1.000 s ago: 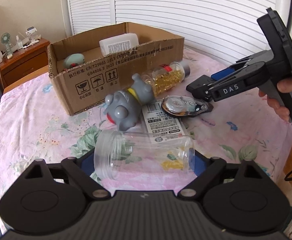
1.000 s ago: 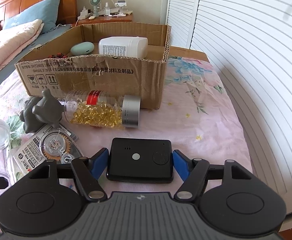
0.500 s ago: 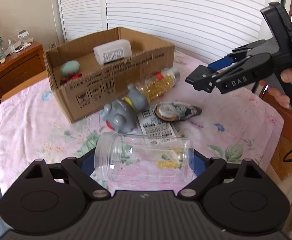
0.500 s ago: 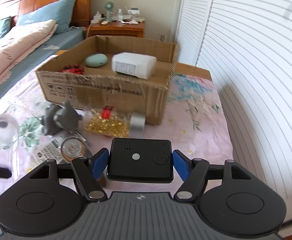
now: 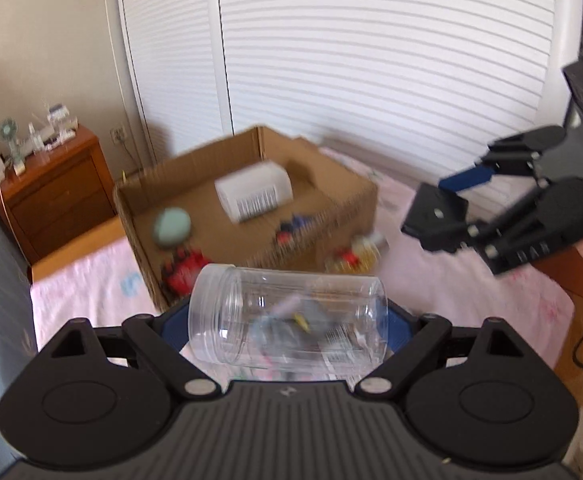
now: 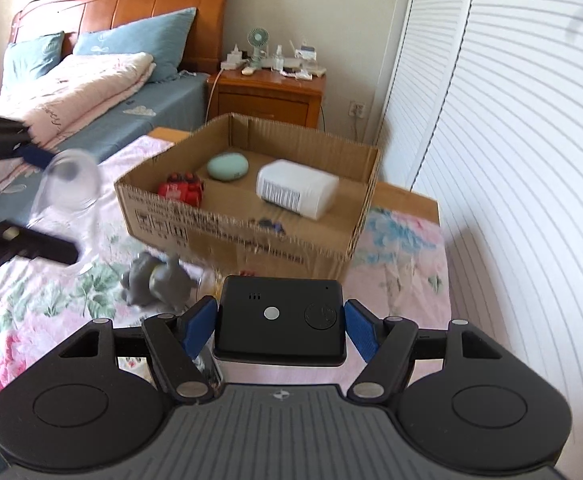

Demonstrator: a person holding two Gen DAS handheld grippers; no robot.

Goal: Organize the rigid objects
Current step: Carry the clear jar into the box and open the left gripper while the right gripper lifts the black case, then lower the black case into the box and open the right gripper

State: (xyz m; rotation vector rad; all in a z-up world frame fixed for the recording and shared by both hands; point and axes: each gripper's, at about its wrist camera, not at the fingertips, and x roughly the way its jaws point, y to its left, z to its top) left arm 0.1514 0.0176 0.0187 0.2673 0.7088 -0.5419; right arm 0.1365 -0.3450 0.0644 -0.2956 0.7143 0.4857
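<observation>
My left gripper (image 5: 287,320) is shut on a clear plastic jar (image 5: 287,318), held sideways high above the table; the jar also shows in the right wrist view (image 6: 69,184). My right gripper (image 6: 281,324) is shut on a black box-shaped device (image 6: 281,320), also lifted; it shows in the left wrist view (image 5: 435,220). The cardboard box (image 6: 251,236) lies ahead and below, holding a white bottle (image 6: 297,188), a green oval object (image 6: 227,166) and a red toy (image 6: 181,190).
A grey toy elephant (image 6: 157,280) lies on the floral cloth in front of the box. A capsule bottle (image 5: 355,256) lies beside the box. A wooden nightstand (image 6: 267,96) and a bed (image 6: 71,92) stand beyond. White shutters line the right side.
Both grippers have risen well above the table with their objects. The box now appears lower and farther, with its inside in view.
</observation>
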